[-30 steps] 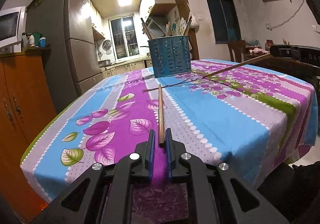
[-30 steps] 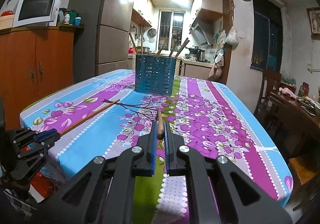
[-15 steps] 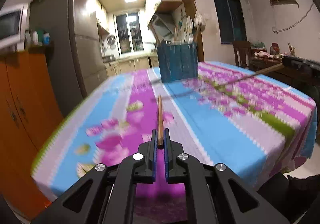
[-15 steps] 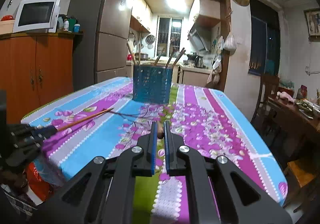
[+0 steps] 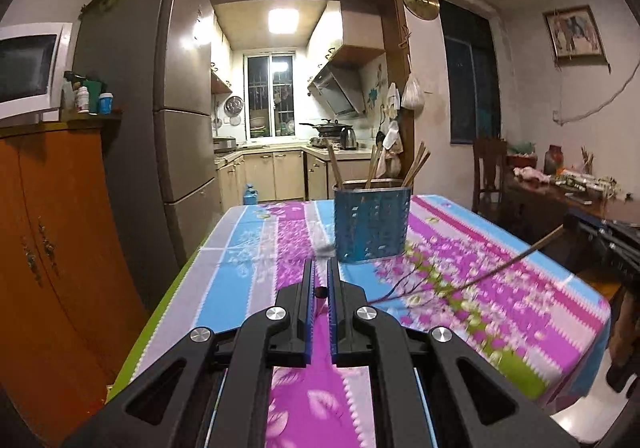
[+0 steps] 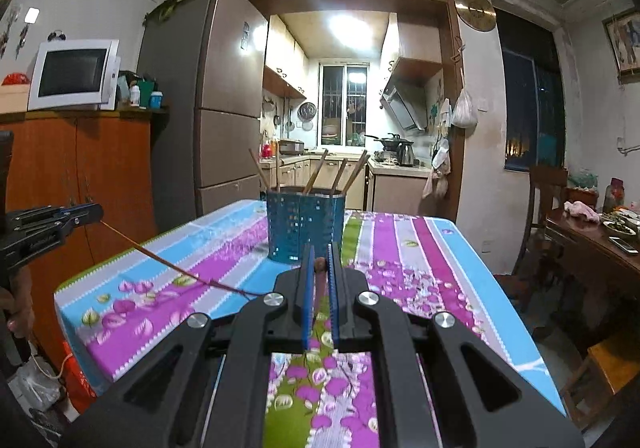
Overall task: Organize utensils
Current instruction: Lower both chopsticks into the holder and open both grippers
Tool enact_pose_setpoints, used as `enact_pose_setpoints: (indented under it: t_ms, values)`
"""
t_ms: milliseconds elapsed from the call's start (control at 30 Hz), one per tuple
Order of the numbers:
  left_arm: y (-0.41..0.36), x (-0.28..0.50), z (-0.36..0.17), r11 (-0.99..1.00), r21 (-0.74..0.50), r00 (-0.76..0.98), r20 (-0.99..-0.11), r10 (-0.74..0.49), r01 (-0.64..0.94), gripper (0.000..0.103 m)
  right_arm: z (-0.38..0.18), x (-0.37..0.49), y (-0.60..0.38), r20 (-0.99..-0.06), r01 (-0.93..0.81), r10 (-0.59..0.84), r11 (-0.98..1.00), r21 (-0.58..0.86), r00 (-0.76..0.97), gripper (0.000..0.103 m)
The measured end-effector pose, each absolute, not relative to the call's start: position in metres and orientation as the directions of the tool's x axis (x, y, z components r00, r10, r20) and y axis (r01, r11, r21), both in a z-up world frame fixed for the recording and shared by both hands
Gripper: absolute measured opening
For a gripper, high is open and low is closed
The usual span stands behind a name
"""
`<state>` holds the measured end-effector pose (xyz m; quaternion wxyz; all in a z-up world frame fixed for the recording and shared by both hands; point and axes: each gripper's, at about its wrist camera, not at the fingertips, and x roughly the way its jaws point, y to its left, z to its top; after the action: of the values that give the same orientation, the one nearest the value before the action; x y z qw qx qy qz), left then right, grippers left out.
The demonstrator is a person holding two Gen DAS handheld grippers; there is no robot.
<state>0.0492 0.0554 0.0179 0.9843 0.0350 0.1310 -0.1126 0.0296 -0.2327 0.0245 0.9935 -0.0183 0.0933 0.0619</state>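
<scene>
The blue perforated metal utensil holder (image 6: 306, 227) stands on the floral striped tablecloth (image 6: 416, 272), bristling with upright wooden chopsticks (image 6: 316, 172). Bare cloth lies open on both sides of it. A tall grey refrigerator (image 5: 160, 119) and an orange wooden cabinet (image 5: 60, 232) crowd the left edge.

Dim room; bright kitchen ceiling light (image 5: 283, 20) glares; tablecloth (image 5: 500, 288) motion-blurred; fisheye-bent edges.

I am not finding any text, label, brand or number that I can read in either wrist view; the small bottles (image 6: 145, 95) beside the microwave (image 6: 73, 74) are showing labels too tiny and blurred to make out
</scene>
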Motion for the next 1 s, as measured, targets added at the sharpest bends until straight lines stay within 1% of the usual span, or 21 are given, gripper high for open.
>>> enact_pose_setpoints:
  t_ms: [233,400,700,1000]
  values:
    - [0.032,0.071,0.044,0.972,0.071,0.939,-0.284,-0.195,0.223,0.007,0.043,0.046,-0.237,-0.197,-0.150,0.152,0.988,0.025,0.969,0.005]
    - [0.015,0.088,0.053,0.980,0.136,0.955,-0.279,-0.101,0.144,0.007,0.060,0.062,-0.229,-0.203,-0.170,0.171,0.985,0.021,0.964,0.005]
    - [-0.002,0.117,0.065,0.976,0.215,0.962,-0.272,0.014,0.047,0.007,0.081,0.092,-0.221,-0.250,-0.205,0.205,0.978,0.028,0.946,0.005]
    - [-0.009,0.131,0.071,0.971,0.236,0.959,-0.281,0.042,0.027,0.007,0.106,0.110,-0.215,-0.235,-0.217,0.212,0.976,0.002,0.949,0.005]
